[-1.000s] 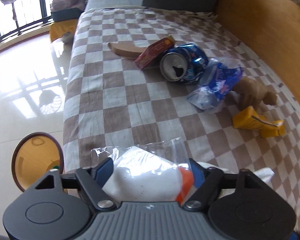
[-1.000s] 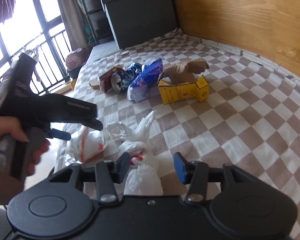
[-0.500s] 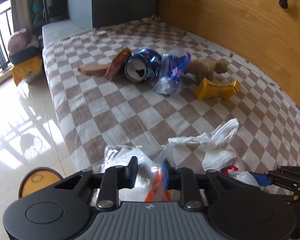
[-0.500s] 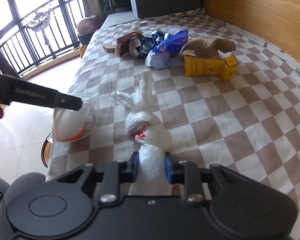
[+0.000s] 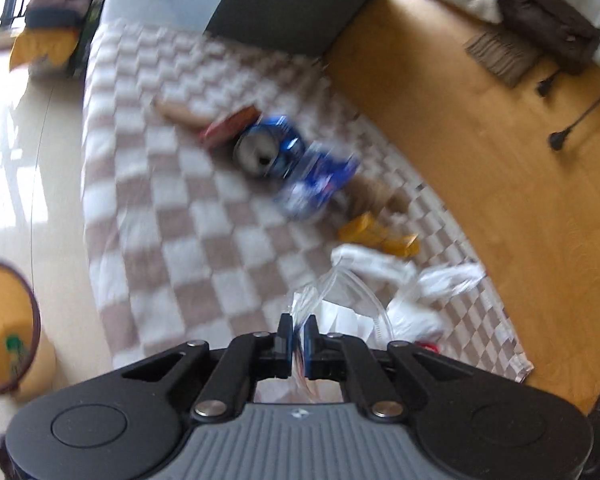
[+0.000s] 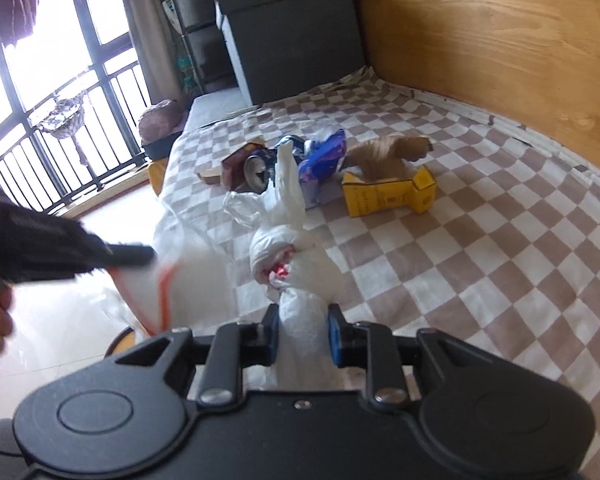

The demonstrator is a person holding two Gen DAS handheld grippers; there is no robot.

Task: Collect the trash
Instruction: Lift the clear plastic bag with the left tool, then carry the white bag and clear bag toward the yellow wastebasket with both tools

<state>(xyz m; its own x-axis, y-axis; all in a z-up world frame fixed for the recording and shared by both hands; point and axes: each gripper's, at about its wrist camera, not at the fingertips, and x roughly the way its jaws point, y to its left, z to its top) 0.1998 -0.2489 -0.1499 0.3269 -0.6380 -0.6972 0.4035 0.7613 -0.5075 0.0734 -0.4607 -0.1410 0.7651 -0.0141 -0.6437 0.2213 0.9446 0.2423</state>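
Right wrist view offers little readable writing: the yellow carton (image 6: 388,196) carries dark print and a round emblem on its flap, too small to read, and the blue snack wrapper (image 6: 324,160) and dented drink can (image 6: 257,170) show no legible brand. They lie clustered with a maroon box (image 6: 237,164) and a crumpled brown paper bag (image 6: 388,152) far out on the brown-and-white checkered cloth (image 6: 480,264).

Nearer, the right gripper (image 6: 302,334) clamps the neck of a knotted white plastic bag (image 6: 287,248), whose loose handles partly hide the can. To its left, the left gripper (image 5: 295,338) has pinched tight on the film of a clear zip bag (image 5: 340,304) with orange trim and white contents; its jaws have just been closing. This bag sits at the cloth's near edge. A round wooden bin (image 5: 3,324) stands on the pale floor beside the cloth. A dark storage box (image 6: 291,36) and a wood-panelled wall (image 6: 500,32) close off the far side.
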